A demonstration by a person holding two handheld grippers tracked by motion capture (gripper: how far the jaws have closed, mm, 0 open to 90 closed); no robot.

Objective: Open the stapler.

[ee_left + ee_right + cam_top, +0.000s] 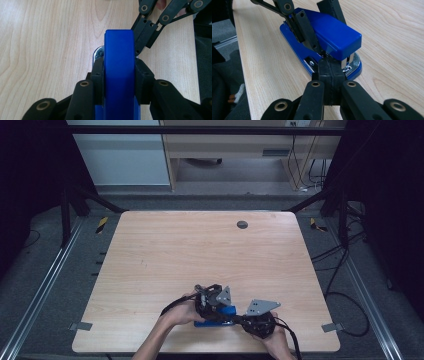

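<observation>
Black jaws of the left gripper (119,82) stand at the bottom of its own view, pads pressed on either side of the blue stapler (119,75), which runs up the middle of that frame. So the left gripper is clenched on the stapler's body. In the high view the stapler (216,318) lies low and slightly right of centre on the table (200,250), close to the near edge, between the person's two hands.

By size: one table, pale wood, with one small dark round cap (242,224) near its far edge, upper centre. Then two grippers, one in each hand. Then one stapler. Nothing else lies on the table.

Judging the step: the left gripper pins the stapler in place while the right gripper (329,65) works at its front end. In the right gripper view its jaws are pressed together with no gap, tips just at the stapler's (324,37) mouth, where the metal magazine shows under the blue top. Whether the tips pinch anything thin there I cannot tell; they look closed on nothing. In the high view the right gripper (239,318) sits at the lower right of the stapler, the left gripper (214,311) over its left part.

The next move, as I read it, calls for a steady left grip that keeps the base flat, and a small, careful push or pull by the right tips at the mouth, without sliding the stapler toward the table's near edge.
</observation>
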